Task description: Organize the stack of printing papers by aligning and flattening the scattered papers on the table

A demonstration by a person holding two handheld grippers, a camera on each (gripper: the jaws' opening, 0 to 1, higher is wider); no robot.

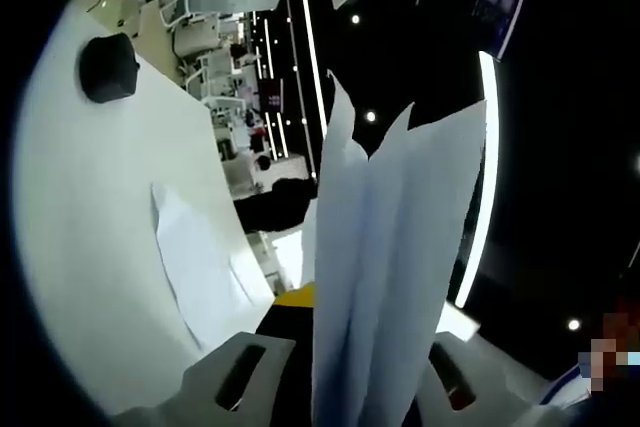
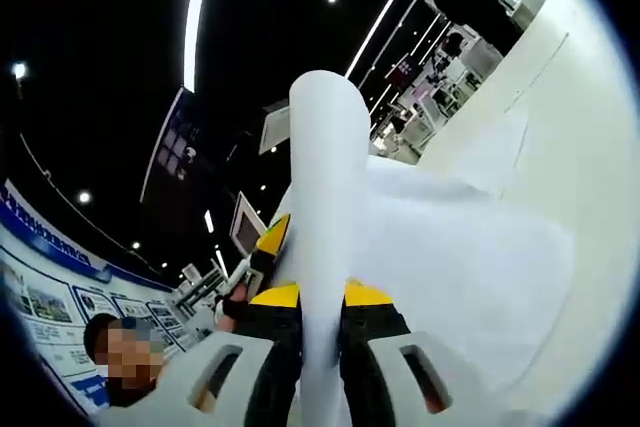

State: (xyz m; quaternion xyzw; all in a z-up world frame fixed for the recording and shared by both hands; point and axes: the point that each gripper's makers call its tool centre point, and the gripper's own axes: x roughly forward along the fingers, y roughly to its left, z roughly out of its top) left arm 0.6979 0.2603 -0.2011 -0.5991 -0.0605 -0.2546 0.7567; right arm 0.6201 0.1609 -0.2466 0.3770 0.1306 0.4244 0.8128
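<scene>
Both my grippers, left and right, are clamped on the paper stack lifted off the table, where one loose sheet lies, so I judge aligning unfinished.

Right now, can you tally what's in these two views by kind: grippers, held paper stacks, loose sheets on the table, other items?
Grippers: 2, left gripper, right gripper
Held paper stack: 1
Loose sheet on the table: 1
Black object: 1
Total: 5
</scene>
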